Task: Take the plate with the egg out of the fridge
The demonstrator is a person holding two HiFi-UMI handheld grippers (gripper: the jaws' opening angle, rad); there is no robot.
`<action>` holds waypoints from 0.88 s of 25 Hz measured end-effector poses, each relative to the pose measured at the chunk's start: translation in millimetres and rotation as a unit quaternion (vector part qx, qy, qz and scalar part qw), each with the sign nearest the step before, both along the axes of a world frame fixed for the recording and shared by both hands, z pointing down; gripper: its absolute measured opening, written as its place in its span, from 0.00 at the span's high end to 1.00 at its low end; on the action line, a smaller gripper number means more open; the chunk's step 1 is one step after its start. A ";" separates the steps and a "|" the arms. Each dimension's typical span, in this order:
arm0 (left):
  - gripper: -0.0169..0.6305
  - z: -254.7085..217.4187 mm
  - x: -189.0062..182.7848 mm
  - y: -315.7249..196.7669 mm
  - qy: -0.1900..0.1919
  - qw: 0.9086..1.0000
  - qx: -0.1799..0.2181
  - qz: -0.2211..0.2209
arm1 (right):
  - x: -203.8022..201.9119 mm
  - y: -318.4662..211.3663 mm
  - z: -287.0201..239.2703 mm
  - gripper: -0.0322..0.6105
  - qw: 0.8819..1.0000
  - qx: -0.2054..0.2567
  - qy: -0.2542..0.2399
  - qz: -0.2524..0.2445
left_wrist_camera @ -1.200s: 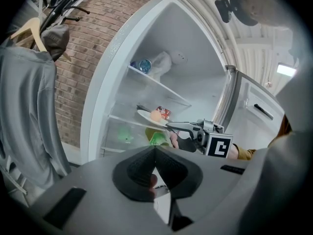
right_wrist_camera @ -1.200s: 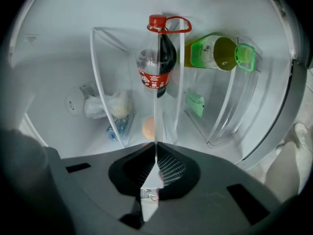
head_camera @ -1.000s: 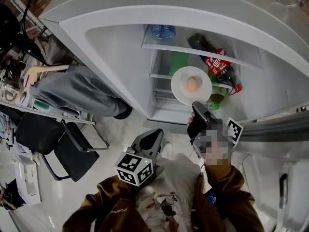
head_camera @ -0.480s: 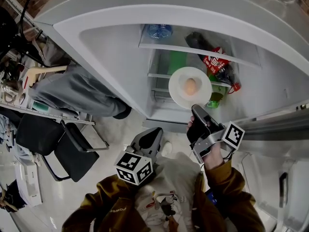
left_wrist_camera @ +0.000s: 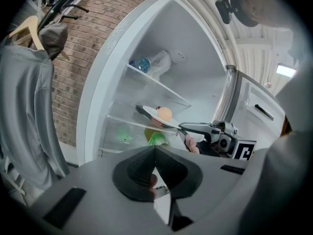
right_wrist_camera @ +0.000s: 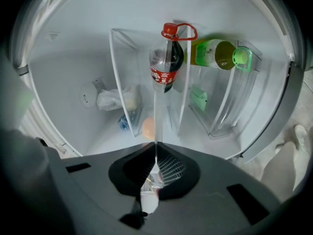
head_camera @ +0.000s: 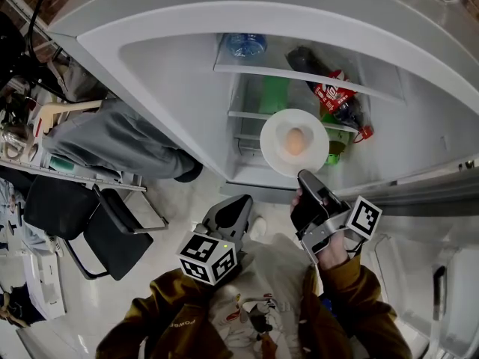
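Observation:
A white plate (head_camera: 278, 154) carrying a brown egg (head_camera: 296, 141) hangs in front of the open fridge's shelves (head_camera: 299, 75). My right gripper (head_camera: 303, 176) is shut on the plate's near rim. In the right gripper view the plate (right_wrist_camera: 155, 116) shows edge-on between the jaws, with the egg (right_wrist_camera: 148, 128) on its left side. The left gripper view shows the plate (left_wrist_camera: 151, 113) and egg (left_wrist_camera: 165, 113) level, held out by the right gripper (left_wrist_camera: 188, 128). My left gripper (head_camera: 228, 217) hangs low by the person's chest, shut and holding nothing.
A cola bottle (head_camera: 337, 96) and a green bottle (right_wrist_camera: 215, 53) lie behind the plate; a water bottle (head_camera: 247, 45) sits on the upper shelf. The fridge door (head_camera: 434, 193) stands open at right. A grey garment on a hanger (head_camera: 120, 140) and a black chair (head_camera: 97, 230) are at left.
The right gripper has drawn the plate with the egg a little outward from the shelves, toward the person. The left gripper has stayed put.

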State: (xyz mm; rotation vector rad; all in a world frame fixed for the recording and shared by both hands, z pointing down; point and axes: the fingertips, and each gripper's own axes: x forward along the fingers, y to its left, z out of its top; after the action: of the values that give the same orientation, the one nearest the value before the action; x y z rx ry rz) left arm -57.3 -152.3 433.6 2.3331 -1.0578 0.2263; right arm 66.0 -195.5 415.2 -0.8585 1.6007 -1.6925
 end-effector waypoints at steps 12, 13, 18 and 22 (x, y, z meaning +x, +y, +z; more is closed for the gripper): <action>0.96 1.2 1.1 -1.9 0.001 1.000 0.000 0.001 | 1.6 20.5 -15.6 0.92 1.000 0.010 -0.011 -0.006; 0.96 1.6 1.1 -2.2 0.001 1.000 0.000 0.001 | 2.1 21.7 -16.7 0.92 1.000 0.011 -0.011 -0.007; 0.96 2.2 1.7 -3.4 0.001 1.000 0.002 0.002 | 1.8 26.9 -20.8 0.92 1.000 0.018 -0.007 -0.013; 0.96 0.7 2.2 -3.2 0.001 1.000 0.004 0.004 | 1.9 34.0 -23.3 0.92 1.000 0.018 -0.007 -0.012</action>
State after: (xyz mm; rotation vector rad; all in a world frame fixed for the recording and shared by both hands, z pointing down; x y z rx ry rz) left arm -55.1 -155.6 434.3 2.3456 -1.0502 0.2239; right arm 68.0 -161.4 391.9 -0.8097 1.6336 -1.6770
